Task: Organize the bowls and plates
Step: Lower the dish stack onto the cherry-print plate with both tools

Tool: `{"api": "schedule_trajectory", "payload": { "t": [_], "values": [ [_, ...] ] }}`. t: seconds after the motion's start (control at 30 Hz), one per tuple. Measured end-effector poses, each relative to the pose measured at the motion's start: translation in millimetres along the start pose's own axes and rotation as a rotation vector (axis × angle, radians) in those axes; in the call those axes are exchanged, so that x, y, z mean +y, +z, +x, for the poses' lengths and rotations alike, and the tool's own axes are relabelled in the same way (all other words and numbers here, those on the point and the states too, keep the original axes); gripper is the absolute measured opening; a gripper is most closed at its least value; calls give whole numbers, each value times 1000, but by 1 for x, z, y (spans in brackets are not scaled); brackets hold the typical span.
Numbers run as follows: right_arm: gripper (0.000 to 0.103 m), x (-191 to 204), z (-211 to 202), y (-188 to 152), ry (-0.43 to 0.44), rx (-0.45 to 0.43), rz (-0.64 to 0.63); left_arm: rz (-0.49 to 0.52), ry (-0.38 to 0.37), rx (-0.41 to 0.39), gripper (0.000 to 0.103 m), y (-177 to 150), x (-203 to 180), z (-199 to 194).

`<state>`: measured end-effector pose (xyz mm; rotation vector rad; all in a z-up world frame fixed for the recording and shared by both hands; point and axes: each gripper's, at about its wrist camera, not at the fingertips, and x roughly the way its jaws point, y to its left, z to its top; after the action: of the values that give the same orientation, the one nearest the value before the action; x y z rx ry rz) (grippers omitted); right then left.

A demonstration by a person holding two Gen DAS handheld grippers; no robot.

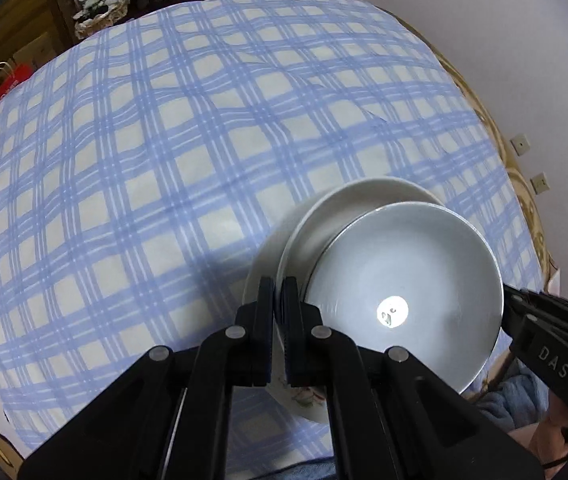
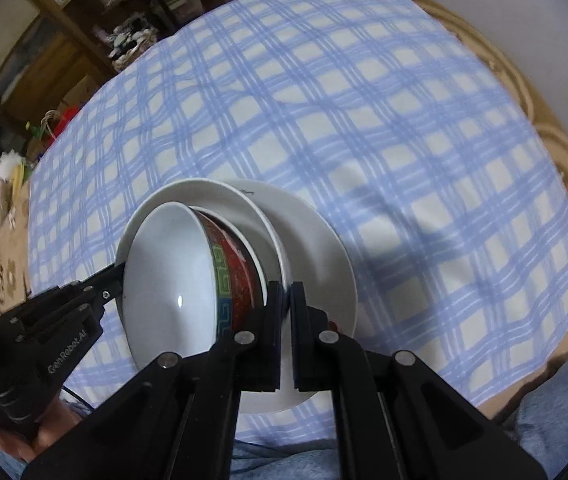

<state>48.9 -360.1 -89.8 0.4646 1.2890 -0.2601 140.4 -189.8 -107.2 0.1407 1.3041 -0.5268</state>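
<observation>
A stack of glossy white ceramic dishes sits at about five o'clock on the table's blue-and-white checked cloth (image 1: 204, 140): a flat plate (image 2: 324, 264) underneath, a shallow bowl (image 1: 344, 204) on it, and a patterned bowl (image 2: 236, 280) with a red and green outer band nested on top. The left gripper (image 1: 278, 300) has its jaws clamped on the shallow bowl's thin rim at seven o'clock. The right gripper (image 2: 286, 304) pinches the rim opposite, at about four o'clock, probably so both sides rise level and the smooth, rounded pieces do not slide apart.
</observation>
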Motion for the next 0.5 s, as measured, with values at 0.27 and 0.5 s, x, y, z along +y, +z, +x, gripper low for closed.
{"api": "schedule_trajectory", "payload": {
  "t": [0.27, 0.5],
  "values": [
    [6, -9, 4, 10, 52, 9, 33, 19, 30, 8, 3, 5, -3, 0],
    [6, -9, 4, 10, 65, 15, 34, 38, 37, 22, 3, 8, -5, 3]
  ]
}}
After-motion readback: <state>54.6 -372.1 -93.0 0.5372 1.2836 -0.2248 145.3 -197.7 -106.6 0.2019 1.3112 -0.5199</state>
